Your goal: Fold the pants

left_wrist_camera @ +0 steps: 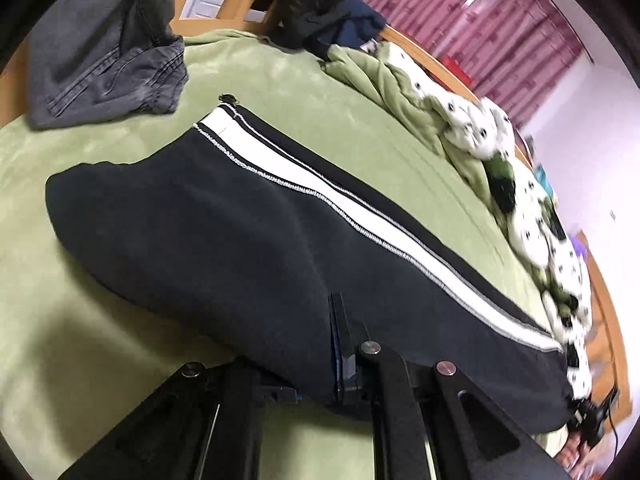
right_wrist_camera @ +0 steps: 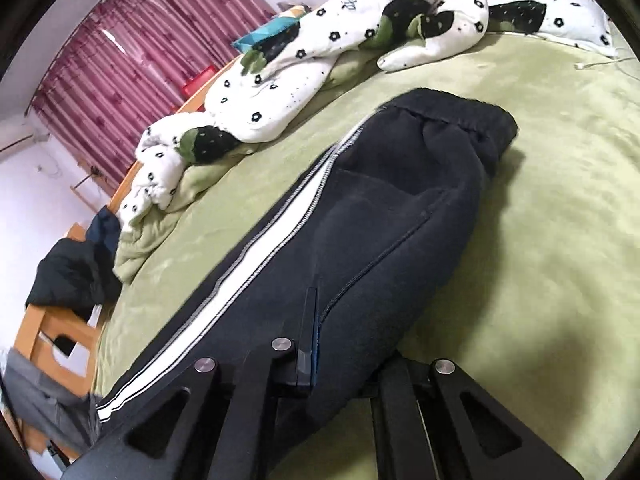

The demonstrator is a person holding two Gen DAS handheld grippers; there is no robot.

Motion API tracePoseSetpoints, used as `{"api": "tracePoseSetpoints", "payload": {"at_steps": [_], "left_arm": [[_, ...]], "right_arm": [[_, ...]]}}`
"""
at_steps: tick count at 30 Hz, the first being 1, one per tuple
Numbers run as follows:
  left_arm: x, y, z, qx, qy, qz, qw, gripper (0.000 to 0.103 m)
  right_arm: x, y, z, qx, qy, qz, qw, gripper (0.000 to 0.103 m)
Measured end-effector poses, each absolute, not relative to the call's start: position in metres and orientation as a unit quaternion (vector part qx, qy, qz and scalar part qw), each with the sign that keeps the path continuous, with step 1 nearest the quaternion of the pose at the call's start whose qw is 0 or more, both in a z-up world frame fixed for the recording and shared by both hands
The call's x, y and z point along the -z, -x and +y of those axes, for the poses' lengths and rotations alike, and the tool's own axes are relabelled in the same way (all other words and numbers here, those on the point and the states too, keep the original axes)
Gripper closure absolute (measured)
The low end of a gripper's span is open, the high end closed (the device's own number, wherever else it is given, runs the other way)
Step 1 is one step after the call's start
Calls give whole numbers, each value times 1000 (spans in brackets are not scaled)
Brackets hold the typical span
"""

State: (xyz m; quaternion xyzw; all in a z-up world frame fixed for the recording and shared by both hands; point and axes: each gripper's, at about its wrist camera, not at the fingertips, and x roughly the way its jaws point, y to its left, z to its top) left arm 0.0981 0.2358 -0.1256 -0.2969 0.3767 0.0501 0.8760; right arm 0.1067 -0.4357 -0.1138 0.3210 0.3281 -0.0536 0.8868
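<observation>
Black pants (left_wrist_camera: 200,220) with a white side stripe (left_wrist_camera: 320,200) lie stretched across a green blanket (left_wrist_camera: 80,320). In the left wrist view the leg hem is at the far end, and my left gripper (left_wrist_camera: 340,320) is shut on the near edge of the fabric, which is lifted slightly. In the right wrist view the pants (right_wrist_camera: 400,220) run away to the elastic waistband (right_wrist_camera: 460,120). My right gripper (right_wrist_camera: 310,316) is shut on their near edge beside a pocket seam. The cloth hides the lower fingers of both grippers.
Grey jeans (left_wrist_camera: 108,60) lie at the far left of the bed. A rumpled white flowered quilt (right_wrist_camera: 320,60) runs along the far side, also seen at the right (left_wrist_camera: 540,220). Dark clothes (left_wrist_camera: 312,8) hang on the wooden bed frame (right_wrist_camera: 36,328). Maroon curtains (right_wrist_camera: 120,60) stand behind.
</observation>
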Motion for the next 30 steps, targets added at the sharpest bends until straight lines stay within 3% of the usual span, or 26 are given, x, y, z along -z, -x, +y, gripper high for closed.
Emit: {"api": "tracePoseSetpoints", "payload": {"at_steps": [4,10,11,13,14,19,30], "left_arm": [[145,-77,235,-50,294,400,867,90],[150,-51,236,-52,303,418,855,69],[147,-45,234,-54,291,419,858,63],[140,-32,230,-63,267,415,867,56],[136,-24,228,-69,252,413,873,51],[121,-4,221,-80,223,393,888,45],[117,-11,204,-109,204,371,899,45]], "right_arm": [[133,-74,-436,60,-293,372,878,96],[137,-43,-433,85,-264,381,882,82],[132,-37,-432,85,-250,377,888,79],[125,-32,-434,96,-232,374,893,59],[121,-30,-436,105,-223,370,896,56],[114,-29,-458,134,-234,347,898,39],[145,-115,-509,163,-288,339,881,30]]}}
